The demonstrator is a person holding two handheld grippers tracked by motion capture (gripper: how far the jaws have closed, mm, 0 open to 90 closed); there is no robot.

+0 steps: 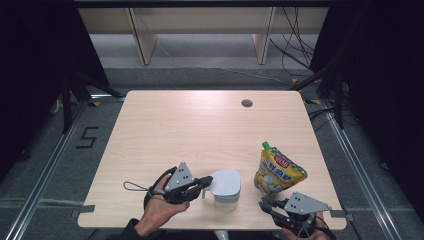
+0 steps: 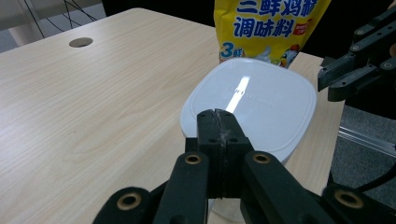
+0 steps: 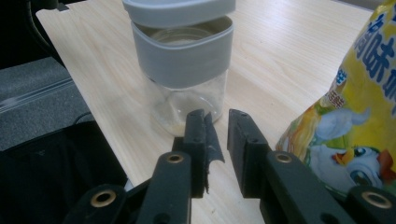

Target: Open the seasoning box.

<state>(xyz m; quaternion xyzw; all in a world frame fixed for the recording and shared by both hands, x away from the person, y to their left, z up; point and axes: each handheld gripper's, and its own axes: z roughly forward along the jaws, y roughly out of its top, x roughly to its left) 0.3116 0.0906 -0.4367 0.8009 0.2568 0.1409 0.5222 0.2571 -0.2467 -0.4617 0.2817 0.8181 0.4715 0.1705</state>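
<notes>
A glass jar point(image 1: 226, 199) with a grey band point(image 3: 182, 70) stands near the table's front edge. Its pale lid point(image 2: 261, 102) sits lifted and slightly askew over the jar's mouth, as the right gripper view shows on the lid point(image 3: 180, 7). My left gripper point(image 1: 206, 183) is shut on the lid's near edge, jaws pressed together point(image 2: 218, 115). A yellow seasoning pouch point(image 1: 277, 172) with a green cap stands upright to the right of the jar. My right gripper point(image 1: 266, 204) hovers low in front of jar and pouch, its jaws a narrow gap apart with nothing between them point(image 3: 217, 119).
The light wooden table point(image 1: 190, 130) has a round cable hole point(image 1: 246, 103) at the far right. Jar, pouch and both grippers crowd the front right edge. A looped cord point(image 1: 134, 187) trails left of my left hand. The other gripper point(image 2: 355, 70) shows at the right.
</notes>
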